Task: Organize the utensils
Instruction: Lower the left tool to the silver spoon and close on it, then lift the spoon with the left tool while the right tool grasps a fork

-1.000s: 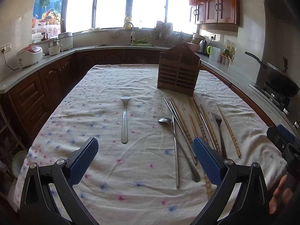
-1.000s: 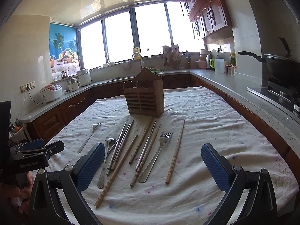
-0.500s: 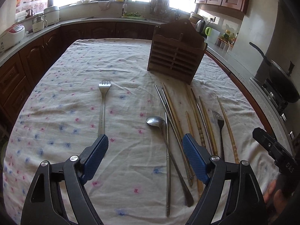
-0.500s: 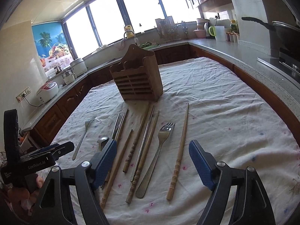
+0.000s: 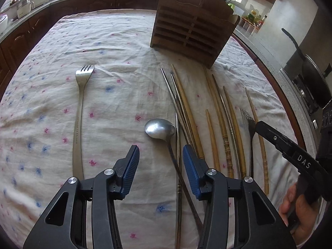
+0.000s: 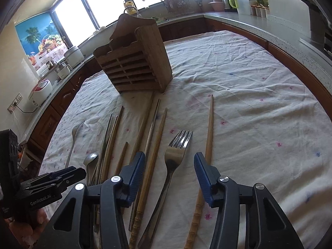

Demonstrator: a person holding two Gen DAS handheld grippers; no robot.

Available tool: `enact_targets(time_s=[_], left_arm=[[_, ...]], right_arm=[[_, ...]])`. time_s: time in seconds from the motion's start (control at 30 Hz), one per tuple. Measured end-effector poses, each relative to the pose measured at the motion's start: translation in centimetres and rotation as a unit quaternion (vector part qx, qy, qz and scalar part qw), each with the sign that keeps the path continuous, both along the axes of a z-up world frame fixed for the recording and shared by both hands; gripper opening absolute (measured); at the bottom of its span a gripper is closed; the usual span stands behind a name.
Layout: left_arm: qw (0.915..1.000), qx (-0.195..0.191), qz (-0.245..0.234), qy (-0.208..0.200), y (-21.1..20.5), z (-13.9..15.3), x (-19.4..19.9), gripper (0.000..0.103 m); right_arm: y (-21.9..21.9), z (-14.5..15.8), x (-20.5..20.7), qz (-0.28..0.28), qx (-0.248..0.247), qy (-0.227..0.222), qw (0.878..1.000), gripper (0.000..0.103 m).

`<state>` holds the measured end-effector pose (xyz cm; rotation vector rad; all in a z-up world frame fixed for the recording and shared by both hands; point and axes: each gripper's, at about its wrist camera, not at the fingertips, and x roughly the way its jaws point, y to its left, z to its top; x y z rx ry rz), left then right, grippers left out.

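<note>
1. Our left tongs [image 5: 160, 156] point down at the tabletop [image 5: 116, 41], which is covered w/ a floral cloth; blue pads are part-spread and closing. The spoon [image 5: 159, 127] lies w/ its bowl just ahead of the gap and its handle running back between the pads, not pinched.
2. Our right tongs [image 6: 169, 166] are also part-spread and closing. A fork [image 6: 174, 157] lies in the gap, tines pointing away, pads not touching it.
3. The wooden utensil holder [image 5: 192, 29] stands upright at the far side of the cloth; slots look empty from here.
4. Chopsticks [image 5: 222, 122], wood and metal, lie roughly parallel between holder and tongs. One lone wooden chopstick [image 6: 209, 132] lies just right of the fork, passing under the right pad.
5. A second fork [image 5: 79, 112] lies alone, well apart to the left of the spoon.
6. A hand [image 5: 298, 209] grips the right tool at the left view's edge.
</note>
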<state>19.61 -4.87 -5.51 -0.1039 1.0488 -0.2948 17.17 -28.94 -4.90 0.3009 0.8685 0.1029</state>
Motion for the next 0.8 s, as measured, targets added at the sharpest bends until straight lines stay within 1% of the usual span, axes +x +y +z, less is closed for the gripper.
enact_targets(time_s=[0.03,0.1,0.2,0.27,0.3,0.37,0.43,0.57,0.8], left_arm=[[1.0,0.0,0.0,0.004,-0.1,-0.2,0.2,0.04],[0.9999,0.001,-0.003,0.01,-0.4,-0.5,0.5,0.029],[0.9999,0.01,-0.003,0.007,-0.6,-0.6,0.9,0.022],[0.9999,0.01,-0.001,0.006,-0.6,-0.6,1.1,0.02],[0.9999,0.009,-0.001,0.005,-0.6,-0.6,1.2,0.016],[1.0,0.002,-0.003,0.007,-0.6,-0.6,1.4,0.008],[1.0,-0.004,-0.003,0.007,-0.6,-0.7,1.5,0.007],[0.9998,-0.02,-0.004,-0.001,-0.1,-0.1,1.2,0.002],[0.9987,-0.041,-0.005,-0.03,1.3,2.2,-0.2,0.002]], right_arm=[[0.0,-0.1,0.3,0.001,0.0,0.004,1.0,0.047],[0.2,-0.5,0.8,0.003,-0.004,0.013,1.0,0.043],[0.1,-1.1,1.6,0.005,-0.001,0.025,1.0,0.037],[0.0,-1.4,2.0,0.005,0.001,0.029,1.0,0.029],[-0.1,-1.4,2.0,0.005,0.004,0.027,1.0,0.026],[-0.2,-1.3,2.1,0.008,0.012,0.024,1.0,0.023],[-0.1,-0.9,1.8,0.015,0.018,0.014,1.0,0.022],[0.0,0.0,1.0,0.023,0.029,0.001,0.999,0.02],[0.2,2.2,-0.3,0.029,0.054,-0.028,0.998,0.02]])
